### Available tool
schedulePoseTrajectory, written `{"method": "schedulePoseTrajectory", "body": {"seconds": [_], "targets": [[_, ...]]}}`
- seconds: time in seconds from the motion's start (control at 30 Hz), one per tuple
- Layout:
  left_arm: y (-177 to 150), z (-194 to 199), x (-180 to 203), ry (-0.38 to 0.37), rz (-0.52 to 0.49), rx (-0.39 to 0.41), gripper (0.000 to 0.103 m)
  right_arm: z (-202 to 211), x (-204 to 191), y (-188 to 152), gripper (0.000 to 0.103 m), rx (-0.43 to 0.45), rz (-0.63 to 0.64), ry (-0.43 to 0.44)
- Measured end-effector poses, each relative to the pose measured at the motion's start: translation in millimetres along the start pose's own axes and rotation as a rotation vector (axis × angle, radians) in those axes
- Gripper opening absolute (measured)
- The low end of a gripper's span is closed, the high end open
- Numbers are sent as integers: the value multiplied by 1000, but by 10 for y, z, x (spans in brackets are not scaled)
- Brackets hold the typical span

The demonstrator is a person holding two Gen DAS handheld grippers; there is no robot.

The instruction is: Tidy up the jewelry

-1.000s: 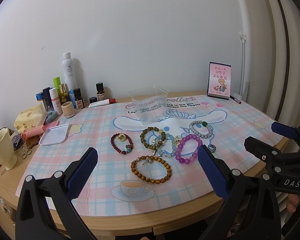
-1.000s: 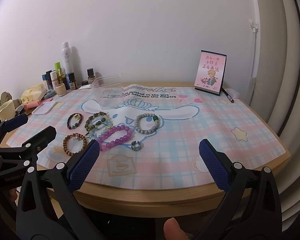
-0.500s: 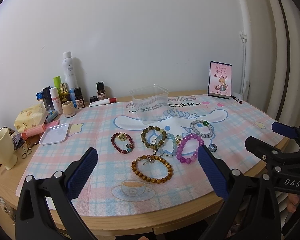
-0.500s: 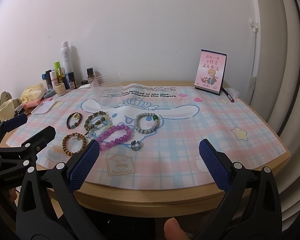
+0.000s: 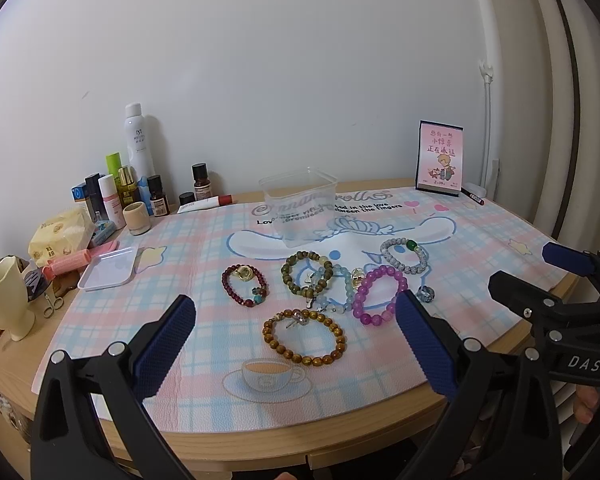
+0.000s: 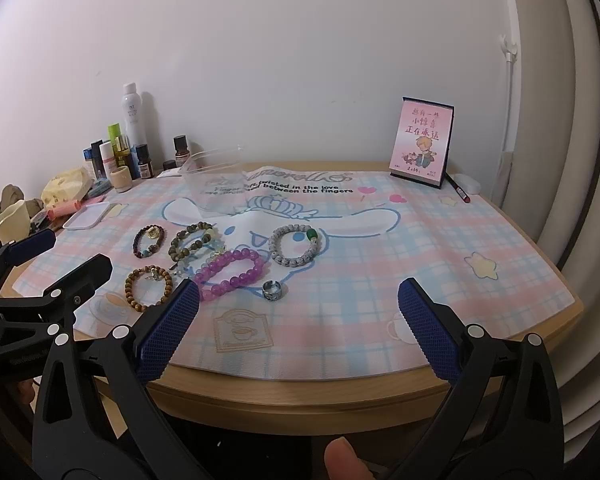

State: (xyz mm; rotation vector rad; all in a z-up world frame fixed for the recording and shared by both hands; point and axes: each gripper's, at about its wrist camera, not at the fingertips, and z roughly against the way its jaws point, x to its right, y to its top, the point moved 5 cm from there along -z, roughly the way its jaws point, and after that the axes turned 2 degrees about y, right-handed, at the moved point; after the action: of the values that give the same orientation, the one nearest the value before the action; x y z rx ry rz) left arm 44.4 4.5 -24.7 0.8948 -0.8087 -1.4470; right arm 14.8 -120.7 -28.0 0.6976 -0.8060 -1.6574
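Two hand-held grippers hover at the near edge of a wooden table [image 6: 380,396]; the left gripper [image 5: 292,344] and the right gripper [image 6: 298,320] each have their blue-padded jaws spread wide with nothing between them. Both sit above the table edge, apart from the jewelry.

On the pink-and-blue plaid cartoon mat [image 5: 204,248] lies a cluster of beaded bracelets. A brown wooden-bead bracelet [image 5: 304,336] is nearest the left gripper. Behind it lie a dark red bead bracelet with a turquoise bead [image 5: 245,285] and an olive-green bead bracelet [image 5: 306,276], which overlaps a pale blue-green bead bracelet [image 5: 342,286]. A purple round-bead bracelet [image 6: 229,270] touches that pale one. A grey speckled bracelet with one green bead [image 6: 294,247] lies slightly apart on the right. A small silver patterned ring [image 6: 273,290] rests just beside the purple bracelet.

Behind the cluster stands an empty clear plastic container [image 5: 300,208], upright on the mat. Cosmetic bottles [image 5: 132,176] crowd the back left corner, with a small white tray [image 5: 108,269] near them and a pink illustrated card [image 6: 422,142] at the back right.
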Motion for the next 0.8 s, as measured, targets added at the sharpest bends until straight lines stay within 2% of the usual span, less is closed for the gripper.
{"method": "schedulePoseTrajectory", "body": {"seconds": [0.43,0.63,0.8], "targets": [[8,4,28,-8,5,0,98,-4,4,-4,95,3,-12,10],[17,20,54,-19,10,6,98,2,47,0,95,12,-62,30],[44,5,70,-23,17,19,98,1,75,35,95,53,-61,-12]]}}
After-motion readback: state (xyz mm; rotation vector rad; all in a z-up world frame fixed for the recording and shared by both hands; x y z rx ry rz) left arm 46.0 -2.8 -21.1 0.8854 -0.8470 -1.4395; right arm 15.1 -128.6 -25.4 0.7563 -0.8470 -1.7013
